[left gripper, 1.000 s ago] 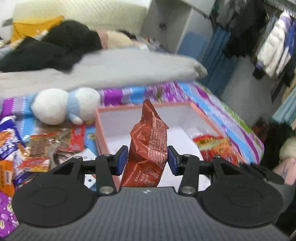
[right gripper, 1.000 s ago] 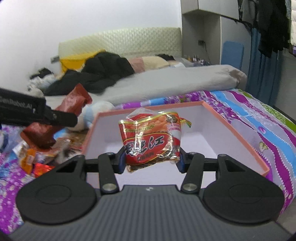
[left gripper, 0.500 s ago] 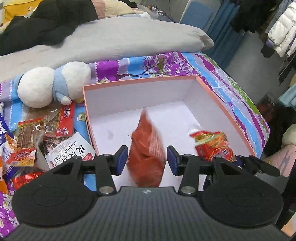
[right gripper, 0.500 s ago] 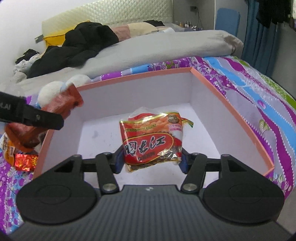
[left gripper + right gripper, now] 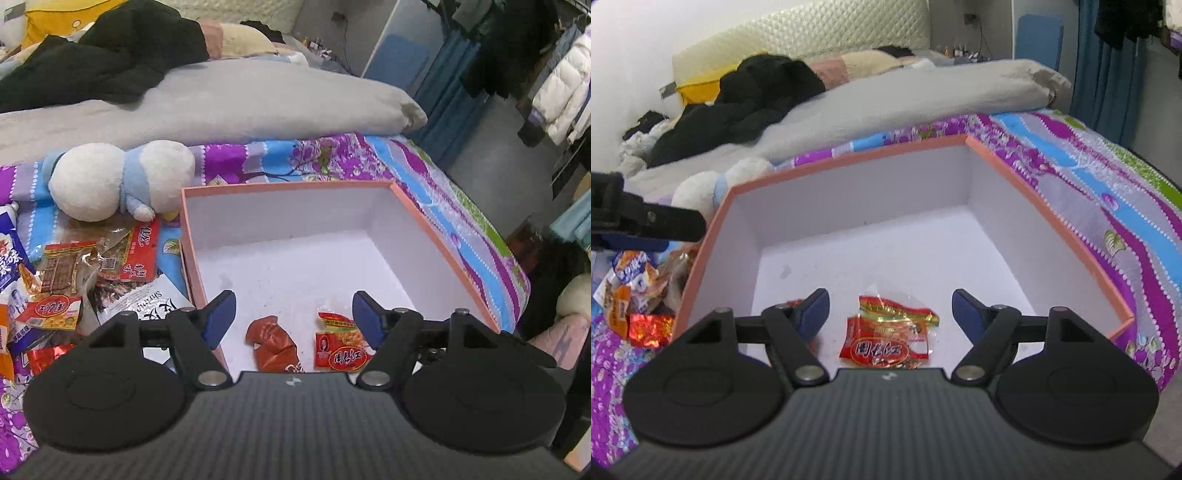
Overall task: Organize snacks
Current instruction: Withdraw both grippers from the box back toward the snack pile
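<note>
- Left gripper (image 5: 293, 319) jaws opening wide, nothing between them; the dark red packet (image 5: 273, 349) lies crumpled on the floor of the pink box (image 5: 288, 189), near its front wall.
- Right gripper (image 5: 890, 314) jaws opening too, empty; its clear red packet (image 5: 888, 338) rests just beside the first.
- Risk: reaching out for the snack pile (image 5: 74, 280) left of the box, a finger could catch the box's left wall and shove it.
</note>
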Motion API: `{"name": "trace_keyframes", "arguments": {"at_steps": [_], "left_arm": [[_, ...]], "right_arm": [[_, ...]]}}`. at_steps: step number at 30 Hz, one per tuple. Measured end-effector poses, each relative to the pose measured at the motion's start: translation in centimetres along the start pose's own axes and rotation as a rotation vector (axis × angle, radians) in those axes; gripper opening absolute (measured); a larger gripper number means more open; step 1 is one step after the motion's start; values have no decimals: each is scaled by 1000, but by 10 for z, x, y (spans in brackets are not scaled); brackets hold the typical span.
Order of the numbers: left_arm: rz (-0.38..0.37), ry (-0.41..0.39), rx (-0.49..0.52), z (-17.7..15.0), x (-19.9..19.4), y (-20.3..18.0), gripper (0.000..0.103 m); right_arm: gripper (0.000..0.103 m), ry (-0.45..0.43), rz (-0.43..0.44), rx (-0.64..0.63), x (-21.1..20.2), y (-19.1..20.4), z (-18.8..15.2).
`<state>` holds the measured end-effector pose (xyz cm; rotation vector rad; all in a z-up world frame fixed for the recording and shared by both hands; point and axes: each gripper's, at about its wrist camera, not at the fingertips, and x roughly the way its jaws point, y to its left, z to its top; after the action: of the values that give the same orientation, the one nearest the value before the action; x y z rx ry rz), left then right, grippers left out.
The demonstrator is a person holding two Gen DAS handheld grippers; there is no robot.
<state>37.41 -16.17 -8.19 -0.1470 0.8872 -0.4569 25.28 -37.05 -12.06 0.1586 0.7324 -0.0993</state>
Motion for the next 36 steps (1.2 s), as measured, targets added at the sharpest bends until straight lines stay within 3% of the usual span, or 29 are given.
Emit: {"name": "trace_keyframes", "arguments": {"at_steps": [7, 20, 26, 36], "left_arm": [[6, -79, 41, -10, -29, 1, 74], [33, -246, 80, -63, -101, 13, 74], [46, -274, 87, -91, -128, 21, 74], [141, -318, 77, -139, -172, 39, 74]], "right_arm": [[75, -75, 18, 17, -24, 7, 2], [75, -191, 108, -8, -74, 49, -31], [75, -215, 123, -32, -95, 63, -48], [75, -218, 170, -78, -119, 83, -83]]}}
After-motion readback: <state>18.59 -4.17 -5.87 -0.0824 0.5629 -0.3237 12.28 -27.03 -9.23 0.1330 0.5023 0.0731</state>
